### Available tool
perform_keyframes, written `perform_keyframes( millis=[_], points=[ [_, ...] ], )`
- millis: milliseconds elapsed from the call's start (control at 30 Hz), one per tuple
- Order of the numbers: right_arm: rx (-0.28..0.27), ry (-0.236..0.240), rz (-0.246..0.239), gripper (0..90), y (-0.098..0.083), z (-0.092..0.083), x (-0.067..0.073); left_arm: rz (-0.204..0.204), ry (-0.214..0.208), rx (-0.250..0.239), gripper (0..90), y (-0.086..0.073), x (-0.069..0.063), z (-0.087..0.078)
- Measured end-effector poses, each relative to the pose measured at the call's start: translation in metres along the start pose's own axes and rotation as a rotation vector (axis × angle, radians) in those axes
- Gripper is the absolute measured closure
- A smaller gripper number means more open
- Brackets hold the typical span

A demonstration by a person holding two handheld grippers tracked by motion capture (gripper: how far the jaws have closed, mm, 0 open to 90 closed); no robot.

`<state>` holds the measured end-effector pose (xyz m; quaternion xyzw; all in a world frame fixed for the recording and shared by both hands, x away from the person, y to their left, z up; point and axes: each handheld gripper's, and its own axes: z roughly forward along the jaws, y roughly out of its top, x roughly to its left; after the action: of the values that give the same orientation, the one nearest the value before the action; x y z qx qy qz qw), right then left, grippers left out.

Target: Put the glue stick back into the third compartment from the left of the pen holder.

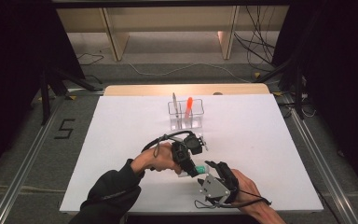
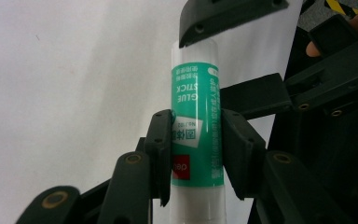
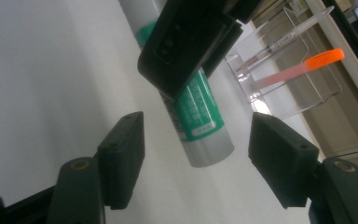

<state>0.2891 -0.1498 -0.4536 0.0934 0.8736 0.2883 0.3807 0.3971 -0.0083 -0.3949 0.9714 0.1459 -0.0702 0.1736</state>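
Observation:
A glue stick (image 1: 200, 166) with a green label and a clear cap end hangs low over the white board (image 1: 121, 140), near its front edge. My left gripper (image 1: 195, 169) is shut on it: in the left gripper view both pads press on the green label (image 2: 196, 121). My right gripper (image 1: 216, 170) comes in from the right. In the right gripper view its jaws (image 3: 196, 140) stand open on either side of the stick's clear end (image 3: 207, 151), with a gap at each pad. The left gripper's jaw (image 3: 186, 42) crosses the stick above them.
A clear plastic holder (image 1: 185, 114) stands at the back middle of the board, with an orange-capped pen (image 1: 188, 106) and a thin clear pen (image 1: 174, 101) upright in it. Metal rails run along both sides of the board. Shelving and cables lie beyond the far edge.

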Motion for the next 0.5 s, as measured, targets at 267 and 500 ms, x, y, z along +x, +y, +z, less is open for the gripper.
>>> perform_keyframes(
  millis=[267, 500],
  points=[
    [0.004, -0.060, -0.105, 44.6, 0.001, 0.002, 0.008, 0.000, -0.006, 0.006, 65.3, 0.001, 0.000, 0.000],
    [0.006, -0.091, -0.186, 51.8, 0.004, 0.001, 0.013, 0.003, -0.011, 0.013, 65.3, 0.002, -0.002, 0.002]
  ],
)
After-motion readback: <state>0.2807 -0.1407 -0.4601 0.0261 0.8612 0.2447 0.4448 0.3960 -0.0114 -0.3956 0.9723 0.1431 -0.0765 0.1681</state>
